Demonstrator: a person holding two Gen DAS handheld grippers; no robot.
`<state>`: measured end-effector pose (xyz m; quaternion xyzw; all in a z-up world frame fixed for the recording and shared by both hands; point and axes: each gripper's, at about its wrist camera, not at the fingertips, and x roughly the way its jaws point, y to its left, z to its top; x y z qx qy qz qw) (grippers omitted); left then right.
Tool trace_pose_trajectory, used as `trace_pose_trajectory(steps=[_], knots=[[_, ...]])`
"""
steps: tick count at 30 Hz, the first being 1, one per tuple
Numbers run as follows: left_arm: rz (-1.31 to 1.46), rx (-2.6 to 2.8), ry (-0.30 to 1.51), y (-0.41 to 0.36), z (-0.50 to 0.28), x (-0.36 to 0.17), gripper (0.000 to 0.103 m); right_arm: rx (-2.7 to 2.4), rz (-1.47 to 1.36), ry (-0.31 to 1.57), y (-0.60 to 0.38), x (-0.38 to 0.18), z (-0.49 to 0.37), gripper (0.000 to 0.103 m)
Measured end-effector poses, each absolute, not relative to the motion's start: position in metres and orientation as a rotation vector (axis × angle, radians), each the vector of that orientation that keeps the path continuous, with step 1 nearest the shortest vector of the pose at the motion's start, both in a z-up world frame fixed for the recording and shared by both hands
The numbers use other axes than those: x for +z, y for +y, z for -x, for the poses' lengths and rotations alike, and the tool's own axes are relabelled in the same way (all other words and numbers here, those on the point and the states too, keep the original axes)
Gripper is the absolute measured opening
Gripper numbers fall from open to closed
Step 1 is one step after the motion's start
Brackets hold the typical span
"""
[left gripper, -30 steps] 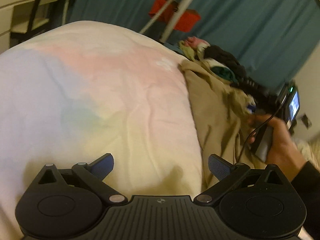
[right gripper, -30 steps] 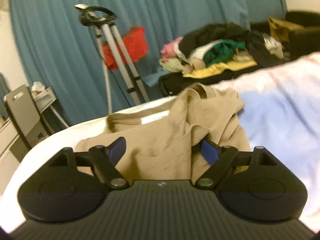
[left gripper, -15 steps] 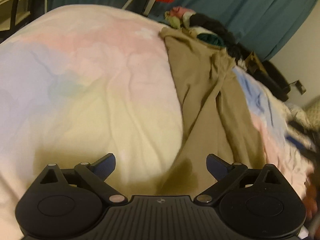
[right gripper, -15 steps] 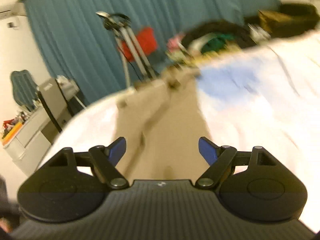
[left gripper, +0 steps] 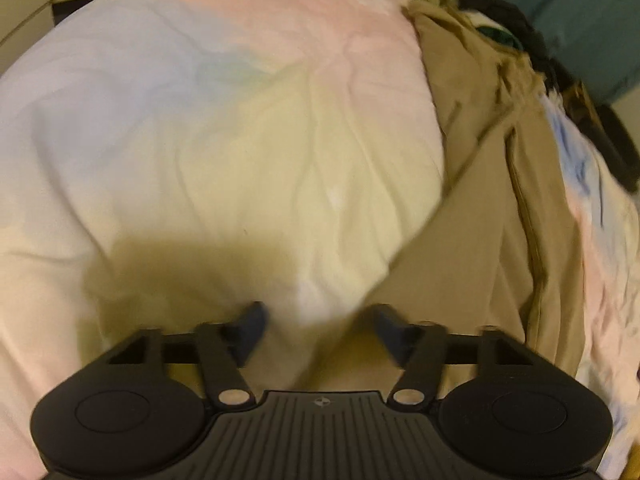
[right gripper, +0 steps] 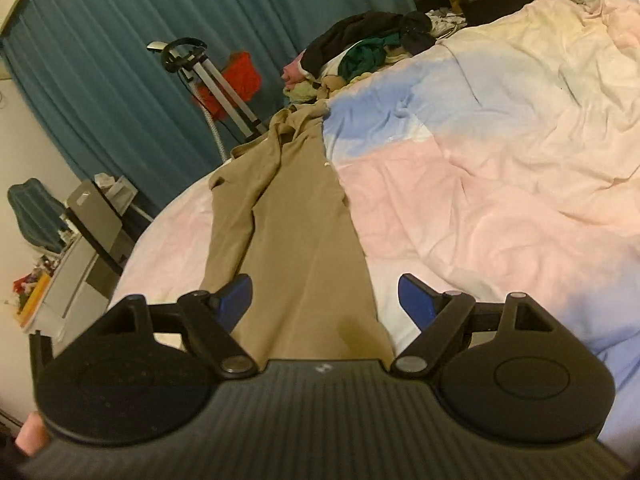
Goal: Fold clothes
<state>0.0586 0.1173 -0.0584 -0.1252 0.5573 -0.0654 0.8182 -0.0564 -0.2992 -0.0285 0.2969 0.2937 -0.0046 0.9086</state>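
A tan garment (right gripper: 296,224) lies stretched out lengthwise on the pastel duvet (right gripper: 500,184). It also shows in the left wrist view (left gripper: 488,208), along the right side of the duvet (left gripper: 200,128). My right gripper (right gripper: 324,300) is open, low over the garment's near end, which runs between its blue fingers. My left gripper (left gripper: 320,320) is open, close over the duvet, with the garment's near left edge just by its right finger. Neither gripper holds anything.
A pile of mixed clothes (right gripper: 360,56) sits at the bed's far end, also seen in the left wrist view (left gripper: 492,16). A clothes steamer stand (right gripper: 208,80) and a red basket (right gripper: 236,80) stand by the teal curtain. Shelving (right gripper: 80,248) is left of the bed.
The garment went from bunched at the far end to stretched out long on the bed. Both grippers pulled back toward its near end and dropped lower; both stay open.
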Motion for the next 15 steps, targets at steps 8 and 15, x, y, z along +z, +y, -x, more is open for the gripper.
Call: trace_pose_trajectory(steps=[8,15], knots=[[0.05,-0.207,1.127,0.088,-0.025,-0.025,0.001,-0.006,-0.654,0.629,-0.317,-0.032,0.065,0.082],[0.036,-0.385,0.966,0.045,0.027,0.019,0.001,0.049,-0.631,0.645,-0.318,-0.03,0.063,0.082]])
